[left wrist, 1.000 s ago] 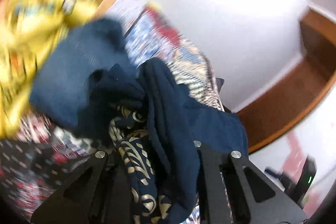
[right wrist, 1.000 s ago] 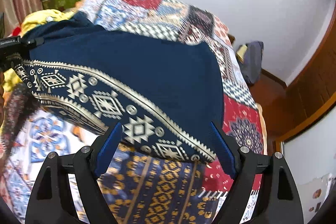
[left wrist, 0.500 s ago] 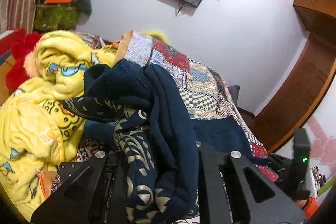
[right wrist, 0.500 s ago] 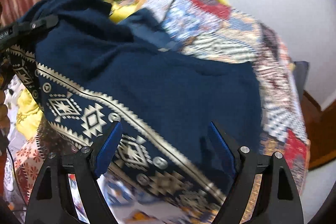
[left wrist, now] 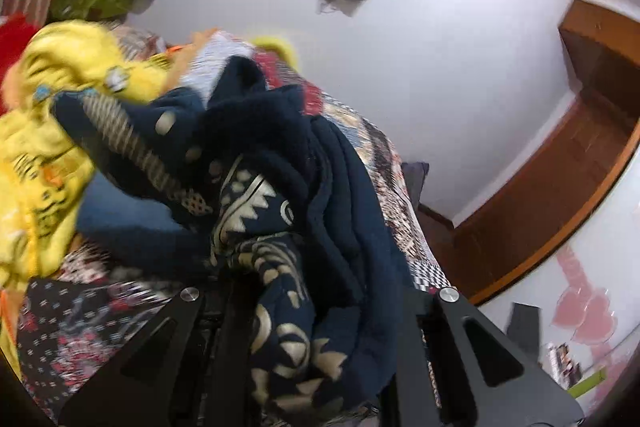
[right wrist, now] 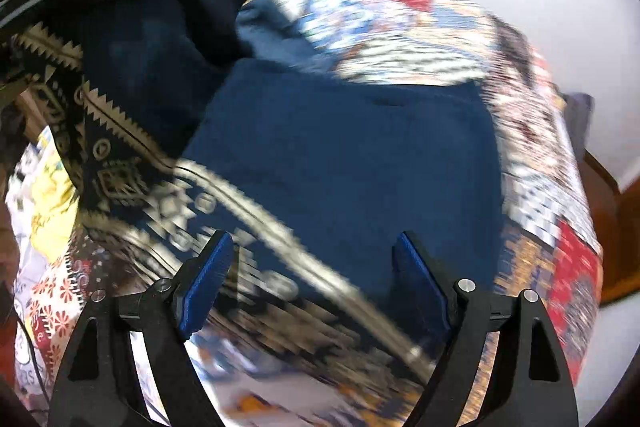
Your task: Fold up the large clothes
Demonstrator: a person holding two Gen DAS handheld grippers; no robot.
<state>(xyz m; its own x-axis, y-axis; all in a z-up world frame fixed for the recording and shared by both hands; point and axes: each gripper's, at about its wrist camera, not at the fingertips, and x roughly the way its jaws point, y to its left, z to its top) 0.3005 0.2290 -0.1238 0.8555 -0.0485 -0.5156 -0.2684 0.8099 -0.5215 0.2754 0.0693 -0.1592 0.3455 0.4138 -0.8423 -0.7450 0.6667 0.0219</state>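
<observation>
One edge of the navy garment is now lifted off the patterned bedspread, bunched in our left gripper; our right gripper hovers spread above it, so the fold has begun

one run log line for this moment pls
left hand-held gripper: shut on navy patterned garment | right hand-held gripper: open above it | bedspread beneath

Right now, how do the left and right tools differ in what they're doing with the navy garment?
The left tool is shut on a thick bunch of the navy garment and lifts it off the bed; the right tool is open and holds nothing. The left tool's fingers are buried in cloth; the right tool's blue pads are bare. Both are over the same garment.
</observation>
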